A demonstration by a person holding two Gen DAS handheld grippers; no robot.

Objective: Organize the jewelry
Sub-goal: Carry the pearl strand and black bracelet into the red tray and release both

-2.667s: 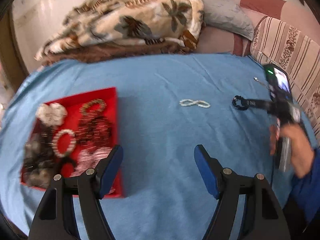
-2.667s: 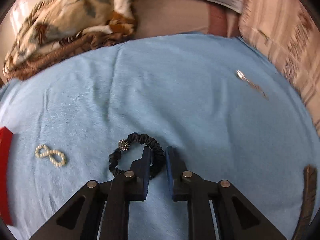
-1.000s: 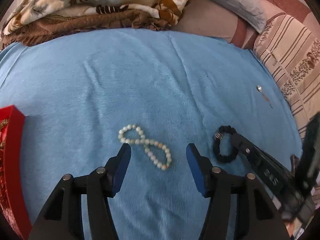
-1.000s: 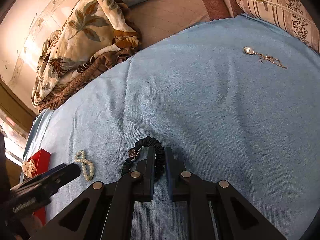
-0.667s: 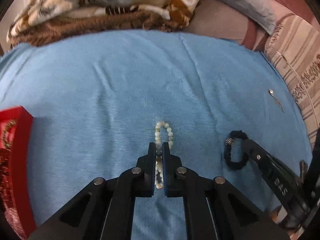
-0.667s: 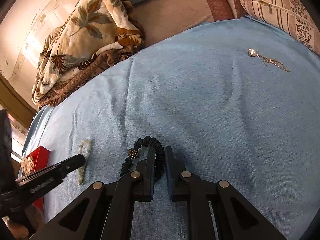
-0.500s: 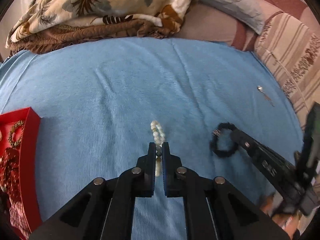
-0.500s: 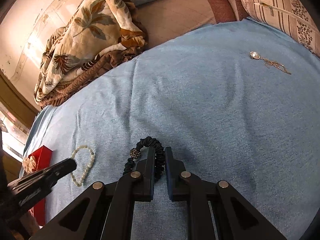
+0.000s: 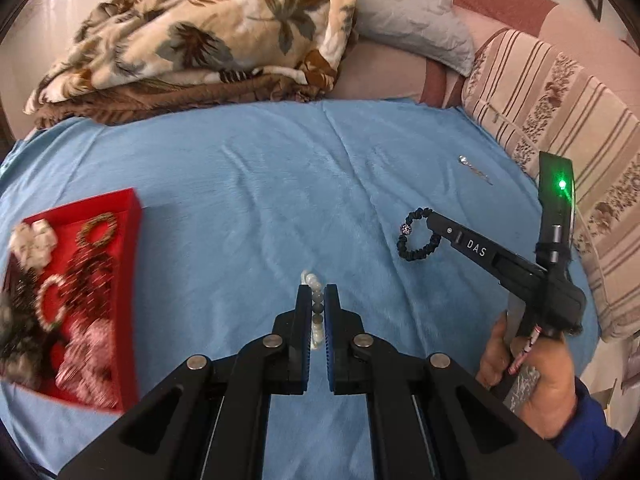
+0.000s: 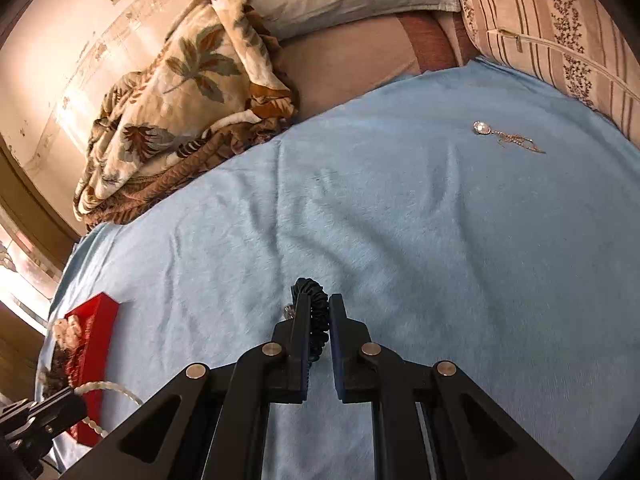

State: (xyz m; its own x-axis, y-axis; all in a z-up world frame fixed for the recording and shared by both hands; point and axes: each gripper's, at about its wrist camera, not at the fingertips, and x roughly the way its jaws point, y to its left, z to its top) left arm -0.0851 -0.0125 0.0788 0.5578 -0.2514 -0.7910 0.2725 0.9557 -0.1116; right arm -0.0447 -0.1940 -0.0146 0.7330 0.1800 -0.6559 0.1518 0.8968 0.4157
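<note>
Several pieces are already gathered in the red tray point(image 9: 134, 216). To its right, a pearl bracelet point(image 9: 316, 300) is clamped in the left tool point(image 9: 317, 312), a black beaded bracelet point(image 10: 316, 312) in the right tool point(image 10: 319, 320). A pendant necklace point(image 10: 504, 136) is left on the blue blanket point(image 9: 260, 200), farthest from the tray.

Your white pearl-bead bracelet point(image 9: 316, 308) hangs pinched edge-on above the blue cloth. Your black coiled bracelet with its sparkly bead point(image 9: 416, 234) dangles likewise. A thin gold chain with a round pendant point(image 10: 505, 136) lies flat, well apart.
</note>
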